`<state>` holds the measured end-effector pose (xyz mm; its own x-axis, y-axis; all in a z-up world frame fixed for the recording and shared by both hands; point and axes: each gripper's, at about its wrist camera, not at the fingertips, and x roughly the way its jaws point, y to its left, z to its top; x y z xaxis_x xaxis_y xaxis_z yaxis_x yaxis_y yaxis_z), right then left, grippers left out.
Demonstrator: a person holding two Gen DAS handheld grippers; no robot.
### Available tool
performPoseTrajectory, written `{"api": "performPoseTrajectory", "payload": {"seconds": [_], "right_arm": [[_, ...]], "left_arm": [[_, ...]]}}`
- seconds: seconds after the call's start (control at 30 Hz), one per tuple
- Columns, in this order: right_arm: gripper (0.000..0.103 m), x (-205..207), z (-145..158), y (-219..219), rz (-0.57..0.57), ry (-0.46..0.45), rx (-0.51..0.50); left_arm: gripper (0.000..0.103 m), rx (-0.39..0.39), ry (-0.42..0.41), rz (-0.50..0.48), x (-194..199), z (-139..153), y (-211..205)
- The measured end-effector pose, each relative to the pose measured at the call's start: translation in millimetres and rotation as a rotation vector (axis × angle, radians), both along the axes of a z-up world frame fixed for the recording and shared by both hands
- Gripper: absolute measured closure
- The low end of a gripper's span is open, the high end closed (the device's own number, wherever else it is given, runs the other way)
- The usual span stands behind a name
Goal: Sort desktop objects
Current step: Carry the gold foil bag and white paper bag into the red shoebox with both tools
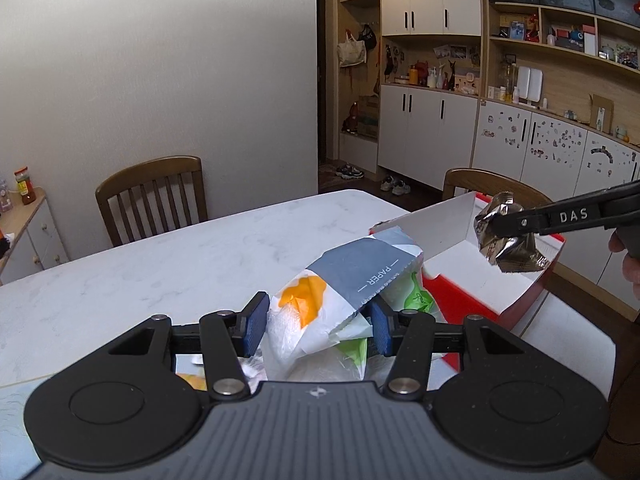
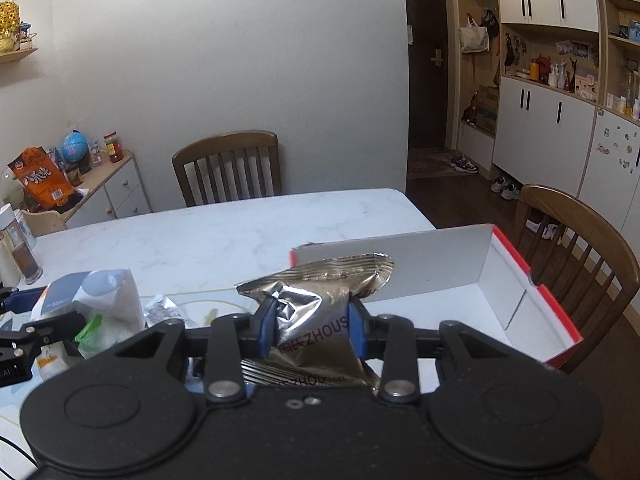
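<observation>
Soft, even indoor light filled both views, casting faint shadows on the white table (image 1: 160, 264). Beyond the table, walls and cabinets bowed with fisheye distortion. The silver wrapper (image 2: 312, 304) above it showed glare.

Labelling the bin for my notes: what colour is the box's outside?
Red outside, white inside; the box shows best in the right wrist view.

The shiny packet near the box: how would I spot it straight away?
Find the white table, then the open box with red outside walls at its right end. Before it, the right gripper pinches a crumpled silver foil packet, unlike the white paper bag in the left gripper.
</observation>
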<state>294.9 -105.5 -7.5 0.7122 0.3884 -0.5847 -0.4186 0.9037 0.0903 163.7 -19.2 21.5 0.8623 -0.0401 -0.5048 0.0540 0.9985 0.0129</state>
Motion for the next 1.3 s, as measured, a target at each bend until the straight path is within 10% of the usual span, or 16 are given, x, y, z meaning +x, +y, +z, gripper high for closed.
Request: {"api": "performPoseTrajectory", "payload": {"seconds": [1.3], "right_arm": [[0.068, 107, -48, -98, 0.032, 0.143, -0.145]], "left_arm": [[0.052, 0.131, 0.147, -0.246, 171, -35, -158]]}}
